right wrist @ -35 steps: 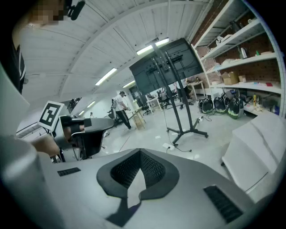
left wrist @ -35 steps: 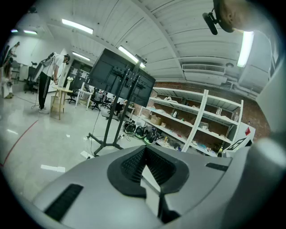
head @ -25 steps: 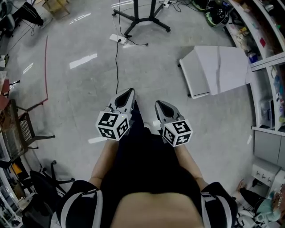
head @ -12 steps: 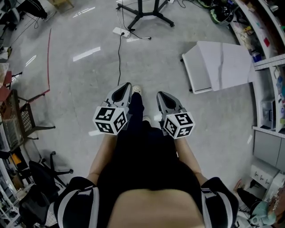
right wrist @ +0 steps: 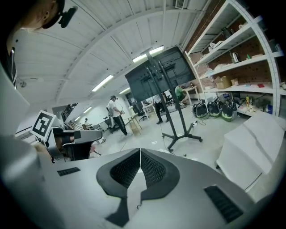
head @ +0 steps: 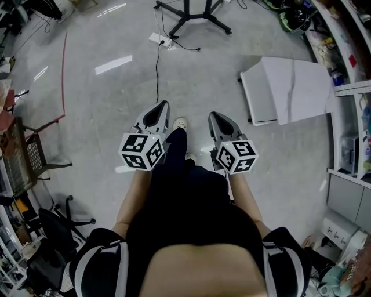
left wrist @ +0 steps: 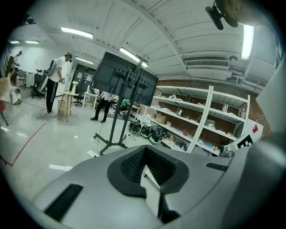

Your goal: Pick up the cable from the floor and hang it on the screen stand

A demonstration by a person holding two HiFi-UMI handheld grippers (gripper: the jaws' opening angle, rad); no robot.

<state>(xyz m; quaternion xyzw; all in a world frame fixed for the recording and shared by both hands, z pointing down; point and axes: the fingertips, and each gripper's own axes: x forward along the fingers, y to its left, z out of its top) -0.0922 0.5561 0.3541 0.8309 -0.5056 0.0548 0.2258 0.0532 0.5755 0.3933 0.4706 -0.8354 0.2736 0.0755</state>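
Shoe point(head: 180, 123) has stepped forward between left gripper point(head: 157, 111) and right gripper point(head: 217, 119); jaws closed, empty.

1. My left gripper point(head: 155, 115) and right gripper point(head: 223, 123) now sit higher in the head view than a second ago, and stand a little wider apart.
2. My shoe point(head: 180, 123), unseen a second ago, has come into sight between the two grippers.
3. The stand point(head: 191, 14) has slid up to the top edge of the head view, which now cuts off more of its base.
4. The power strip point(head: 157, 39) and the cable point(head: 157, 69) have moved up with it.
5. The white box point(head: 287, 87) has drifted slightly to the right.
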